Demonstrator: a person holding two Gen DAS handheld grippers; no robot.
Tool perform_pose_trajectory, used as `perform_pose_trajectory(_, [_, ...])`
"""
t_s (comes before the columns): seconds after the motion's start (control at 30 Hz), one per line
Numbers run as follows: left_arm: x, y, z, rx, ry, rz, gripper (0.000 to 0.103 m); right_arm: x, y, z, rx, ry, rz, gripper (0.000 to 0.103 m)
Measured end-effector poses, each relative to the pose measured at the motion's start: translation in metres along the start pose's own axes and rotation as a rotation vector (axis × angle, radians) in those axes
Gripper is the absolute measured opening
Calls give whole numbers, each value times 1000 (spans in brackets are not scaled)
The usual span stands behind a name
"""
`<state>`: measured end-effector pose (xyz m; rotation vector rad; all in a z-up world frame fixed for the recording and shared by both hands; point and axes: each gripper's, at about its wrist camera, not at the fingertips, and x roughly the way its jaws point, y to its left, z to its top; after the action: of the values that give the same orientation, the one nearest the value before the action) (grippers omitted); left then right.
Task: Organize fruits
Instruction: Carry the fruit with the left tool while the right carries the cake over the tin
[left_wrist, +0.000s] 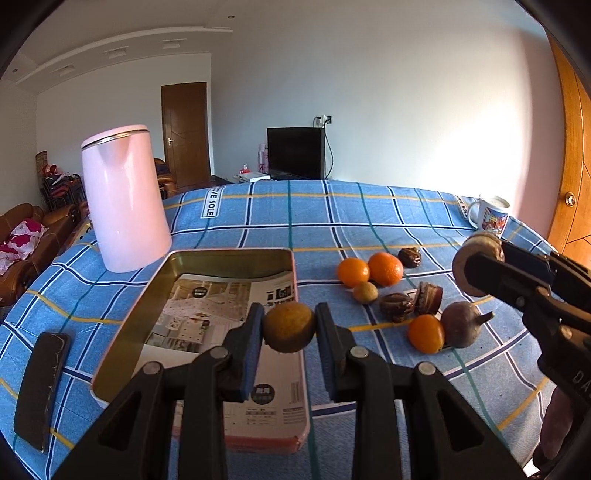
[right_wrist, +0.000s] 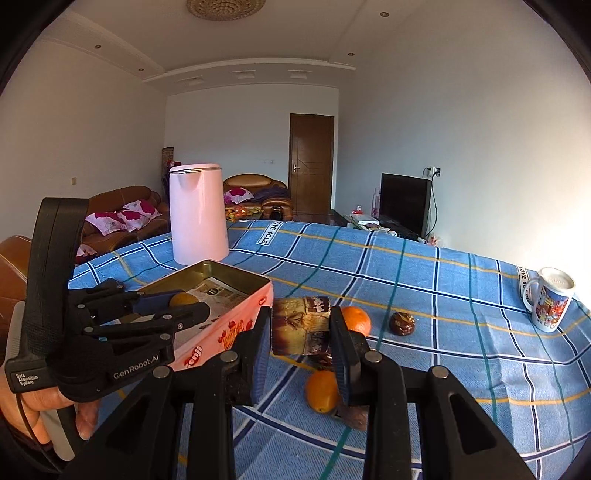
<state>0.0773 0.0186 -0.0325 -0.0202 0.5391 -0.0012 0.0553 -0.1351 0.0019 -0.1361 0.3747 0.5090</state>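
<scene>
Covering table: blue plaid cloth (left_wrist: 369, 221); both hand-held grippers clenched on fruit; living room behind.

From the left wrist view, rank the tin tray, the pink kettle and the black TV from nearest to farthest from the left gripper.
1. Tin tray: right under the left gripper, which is shut on a yellow-brown fruit.
2. Pink kettle: standing on the tablecloth beyond the tray, to the left.
3. Black TV: off the table, against the far wall.
</scene>
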Motion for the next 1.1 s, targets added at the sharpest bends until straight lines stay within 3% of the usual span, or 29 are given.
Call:
perform_pose_trajectory(0.53, [19, 47, 1, -36, 34, 69, 29, 64, 41, 33, -39, 39, 81, 32])
perform_pose_trajectory(1.1, [37, 77, -1, -56, 100, 99, 29, 122, 69, 30, -48, 157, 130, 32])
